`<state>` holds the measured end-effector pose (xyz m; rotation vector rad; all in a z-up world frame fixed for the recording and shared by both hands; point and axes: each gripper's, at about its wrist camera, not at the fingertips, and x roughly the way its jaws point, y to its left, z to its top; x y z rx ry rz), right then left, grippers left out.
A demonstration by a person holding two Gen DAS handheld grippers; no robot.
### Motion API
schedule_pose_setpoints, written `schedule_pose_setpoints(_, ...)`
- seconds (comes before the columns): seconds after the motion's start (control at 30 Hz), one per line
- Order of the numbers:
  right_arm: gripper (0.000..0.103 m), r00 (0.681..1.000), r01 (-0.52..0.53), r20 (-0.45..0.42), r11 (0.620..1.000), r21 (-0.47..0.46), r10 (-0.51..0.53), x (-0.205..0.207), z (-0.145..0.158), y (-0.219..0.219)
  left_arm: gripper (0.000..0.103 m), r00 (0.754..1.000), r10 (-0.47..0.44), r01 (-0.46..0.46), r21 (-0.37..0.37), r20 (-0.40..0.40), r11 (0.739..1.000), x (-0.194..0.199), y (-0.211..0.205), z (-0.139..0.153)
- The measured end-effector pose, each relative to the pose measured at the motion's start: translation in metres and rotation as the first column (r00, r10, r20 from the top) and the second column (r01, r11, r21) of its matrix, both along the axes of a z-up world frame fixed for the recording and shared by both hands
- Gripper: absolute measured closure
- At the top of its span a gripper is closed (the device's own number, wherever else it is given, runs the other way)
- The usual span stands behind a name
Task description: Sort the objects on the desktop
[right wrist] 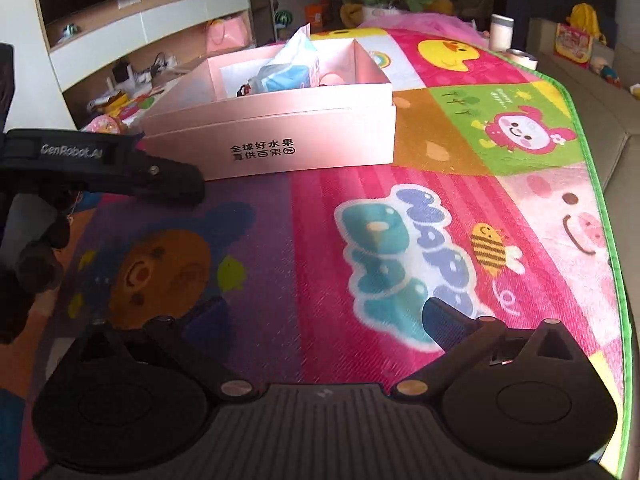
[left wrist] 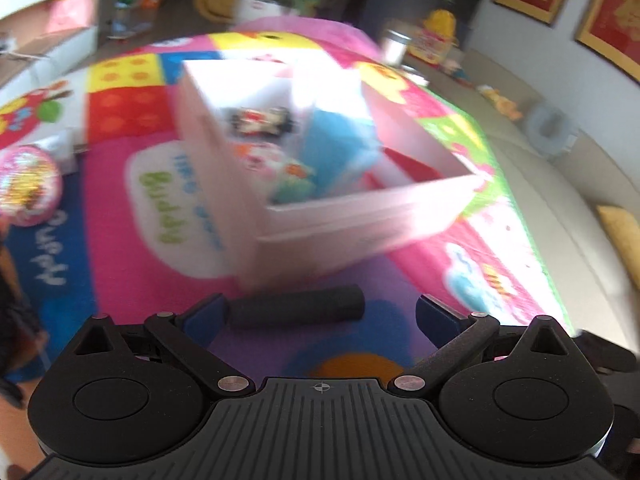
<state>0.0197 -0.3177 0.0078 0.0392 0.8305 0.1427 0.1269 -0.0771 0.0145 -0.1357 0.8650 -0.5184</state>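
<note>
Box (left wrist: 320,208) contents motion-blurred; black cylinder (left wrist: 296,306) between spread left fingers (left wrist: 204,316).

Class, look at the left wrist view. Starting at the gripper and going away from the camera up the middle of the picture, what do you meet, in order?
Left gripper → black cylinder on the mat → pink box → potted plant at the far end.

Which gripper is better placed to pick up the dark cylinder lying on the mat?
Left. The dark cylinder lies just ahead of the open left gripper, between its fingers. The right gripper is open over bare mat.
</note>
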Motion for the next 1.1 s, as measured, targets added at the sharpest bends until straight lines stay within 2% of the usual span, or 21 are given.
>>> schedule_pose_setpoints(0.13,0.0,0.998,0.068,-0.004,0.997,0.027,-0.068,0.0,0.0,0.001,0.001,0.999,-0.039,0.04,-0.039,0.037,0.998,-0.029,0.006,0.012)
schedule_pose_setpoints(0.27,0.0,0.998,0.065,-0.002,0.998,-0.019,-0.065,0.006,0.001,0.008,0.001,0.993,0.03,-0.031,0.008,0.113,0.999,-0.068,0.029,0.02)
schedule_pose_setpoints(0.4,0.0,1.0,-0.017,0.018,1.0,-0.015,0.017,0.011,0.01,0.028,0.0,0.981,0.1,-0.117,0.101,0.166,0.988,-0.101,0.05,0.016)
schedule_pose_setpoints(0.5,0.0,0.994,-0.107,0.011,0.994,0.016,0.107,0.011,0.013,0.061,0.0,0.976,0.136,-0.156,0.113,0.168,0.981,-0.119,0.068,0.015)
schedule_pose_setpoints(0.57,0.0,0.985,-0.17,-0.003,0.985,-0.037,0.17,0.01,0.01,0.088,0.0,0.972,0.164,-0.184,0.111,0.17,0.977,-0.13,0.08,0.015)
schedule_pose_setpoints(0.63,0.0,0.977,-0.207,0.025,0.971,-0.123,0.212,0.005,0.007,0.106,0.0,0.967,0.189,-0.209,0.104,0.169,0.972,-0.138,0.093,0.016)
schedule_pose_setpoints(0.73,0.0,0.961,-0.255,0.054,0.945,-0.204,0.271,0.006,0.011,0.106,0.0,0.963,0.222,-0.236,0.083,0.152,0.968,-0.142,0.107,0.012)
schedule_pose_setpoints(0.83,0.0,0.963,-0.201,0.114,0.934,-0.297,0.243,0.015,0.02,0.094,0.0,0.958,0.25,-0.259,0.056,0.14,0.964,-0.14,0.11,0.005)
schedule_pose_setpoints(0.93,0.0,0.968,-0.072,0.195,0.918,-0.39,0.159,0.036,0.032,0.075,0.0,0.957,0.258,-0.265,0.042,0.131,0.963,-0.136,0.104,-0.003)
schedule_pose_setpoints(1.1,0.0,0.981,0.001,0.184,0.937,-0.349,0.068,0.069,0.047,0.044,0.0,0.956,0.238,-0.252,0.067,0.17,0.965,-0.141,0.095,-0.01)
